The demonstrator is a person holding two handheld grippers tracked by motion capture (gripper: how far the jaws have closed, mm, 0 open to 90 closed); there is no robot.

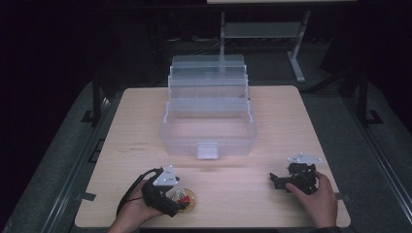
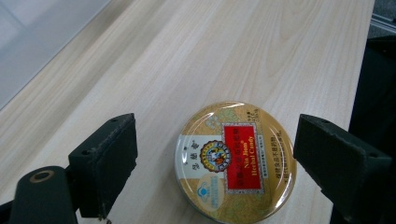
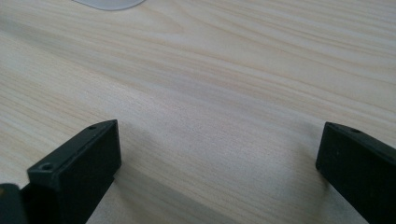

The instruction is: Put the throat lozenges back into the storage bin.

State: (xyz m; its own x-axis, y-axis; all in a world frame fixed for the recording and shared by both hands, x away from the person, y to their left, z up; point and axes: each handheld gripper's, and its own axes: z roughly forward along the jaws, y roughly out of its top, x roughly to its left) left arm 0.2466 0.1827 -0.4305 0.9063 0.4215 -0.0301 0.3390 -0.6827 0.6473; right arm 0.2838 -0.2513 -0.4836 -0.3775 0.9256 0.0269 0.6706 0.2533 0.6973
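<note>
A round gold candy tin with a red label lies flat on the wooden table, near its front edge. My left gripper is open, its two jaws on either side of the tin with a gap on each side. In the high view that left gripper sits just left of the tin. My right gripper is open over bare wood, nothing between its jaws; it rests at the front right in a person's hand.
A clear plastic tiered organiser box stands open at the table's middle and back, its front latch facing me. A metal stand rises behind the table. Bare wood lies between the two grippers.
</note>
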